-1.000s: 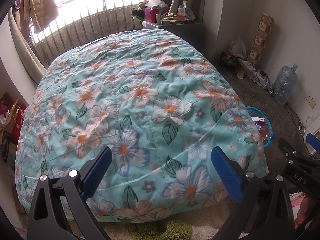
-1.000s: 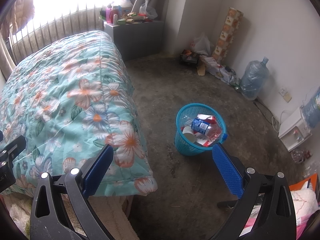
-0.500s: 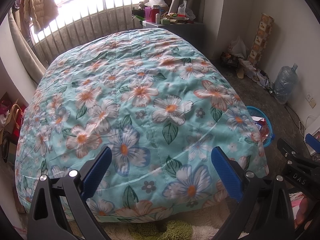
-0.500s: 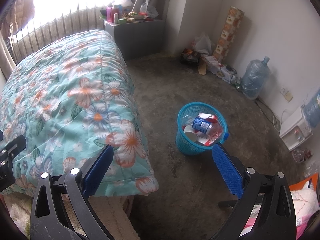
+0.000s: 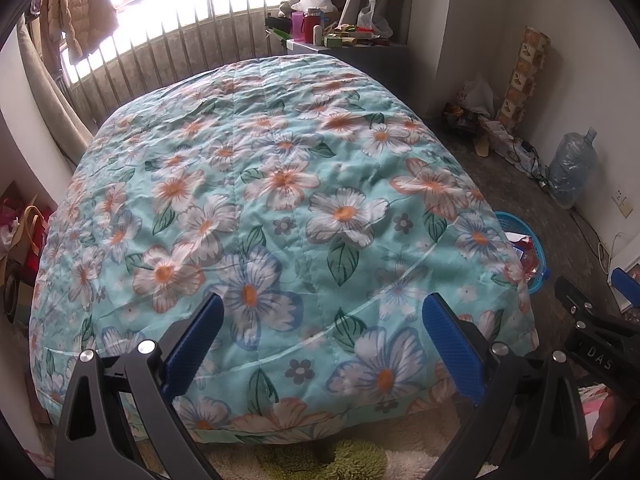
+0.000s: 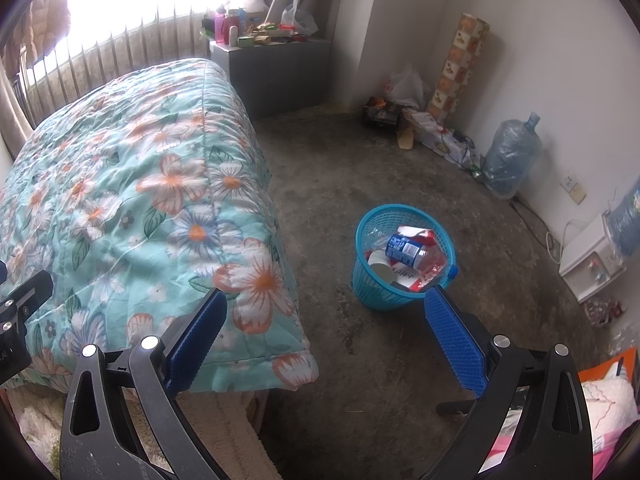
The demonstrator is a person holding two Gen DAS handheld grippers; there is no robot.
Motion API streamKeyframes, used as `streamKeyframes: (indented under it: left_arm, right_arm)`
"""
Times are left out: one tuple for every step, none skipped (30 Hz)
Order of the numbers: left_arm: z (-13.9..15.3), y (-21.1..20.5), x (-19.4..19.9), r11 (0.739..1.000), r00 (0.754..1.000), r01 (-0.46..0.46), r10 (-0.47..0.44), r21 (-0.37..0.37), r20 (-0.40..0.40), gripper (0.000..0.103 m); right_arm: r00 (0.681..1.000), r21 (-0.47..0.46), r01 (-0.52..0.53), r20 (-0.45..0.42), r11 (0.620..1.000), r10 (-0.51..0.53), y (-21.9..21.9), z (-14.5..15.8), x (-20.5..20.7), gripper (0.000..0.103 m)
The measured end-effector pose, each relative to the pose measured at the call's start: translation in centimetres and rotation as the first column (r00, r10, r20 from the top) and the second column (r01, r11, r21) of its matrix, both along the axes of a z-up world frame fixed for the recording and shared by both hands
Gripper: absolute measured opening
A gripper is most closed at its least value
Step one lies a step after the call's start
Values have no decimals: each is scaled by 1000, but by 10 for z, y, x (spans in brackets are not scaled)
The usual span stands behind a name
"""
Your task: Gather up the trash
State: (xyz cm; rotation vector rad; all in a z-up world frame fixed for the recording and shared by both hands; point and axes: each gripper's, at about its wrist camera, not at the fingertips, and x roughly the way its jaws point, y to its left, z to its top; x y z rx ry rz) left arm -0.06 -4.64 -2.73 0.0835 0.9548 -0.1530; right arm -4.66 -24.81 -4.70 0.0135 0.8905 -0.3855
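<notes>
Readable writing: "DAS" in white is seen on the black body of the right hand-held gripper (image 6: 325, 340) where it shows at the right edge of the left wrist view. A blue-labelled bottle (image 6: 406, 249) is seen in the bin; label text too small to read.

Trash is found inside a blue mesh waste basket (image 6: 370, 276) standing upright on the concrete floor (image 6: 344, 168), just beside the bed's foot corner. The bottle lies tilted, long axis approx. left-to-right across the basket, w/ a white cup (image 6: 379, 265) and red-white wrappers (image 6: 420, 234) around it.

Left hand-held gripper (image 5: 322, 344) is held over the floral quilt (image 5: 280, 184), fingers spread apart, nothing between. Right hand-held gripper likewise wide apart, nothing held, aimed toward the basket.
</notes>
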Motion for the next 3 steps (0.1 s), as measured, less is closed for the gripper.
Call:
streamKeyframes:
  left_arm:
    - [-1,-1,0,1000,1000,0,0,0,0,97]
    - [-1,-1,0,1000,1000,-1,1,0,0,97]
    - [-1,-1,-1,1000,1000,-1,1,0,1,97]
  right_arm:
    - [1000,0,0,0,1000,0,0,0,0,95]
    - [1000,0,-1,0,1000,1,0,0,0,95]
    - [1000,0,-1,-1,1000,1,0,0,0,95]
